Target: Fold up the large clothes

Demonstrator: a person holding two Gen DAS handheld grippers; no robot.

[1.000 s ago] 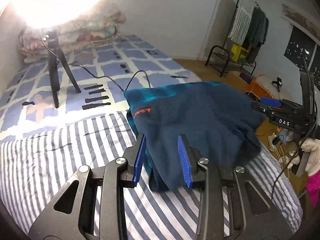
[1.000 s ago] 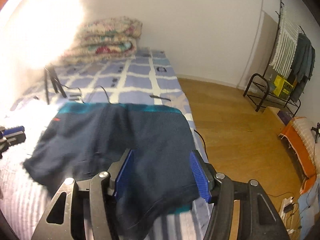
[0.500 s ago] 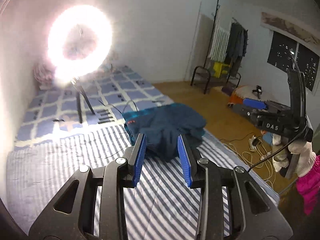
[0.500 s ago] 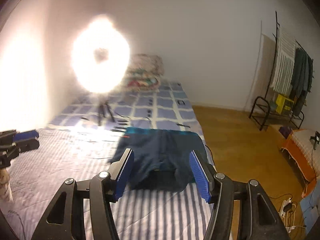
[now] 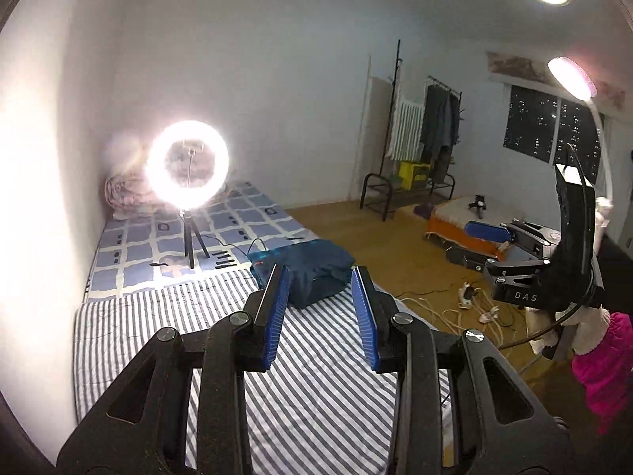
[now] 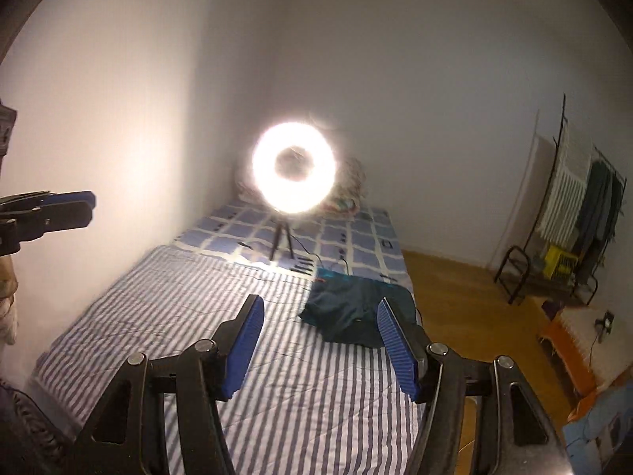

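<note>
A dark blue garment with a teal edge lies folded in a compact pile on the striped bed sheet, near the bed's right edge; it also shows in the right wrist view. My left gripper is open and empty, held well back and above the bed. My right gripper is open and empty, also far from the garment. The right gripper appears at the right of the left wrist view, and the left gripper at the left edge of the right wrist view.
A bright ring light on a small tripod stands on the checked sheet beyond the garment, its cable running beside it. Folded quilts lie at the bed's head. A clothes rack, a low orange mattress and floor cables are on the right.
Both grippers have pulled far back and up from the garment, which now lies small and folded on the bed. Both stay open and empty.
</note>
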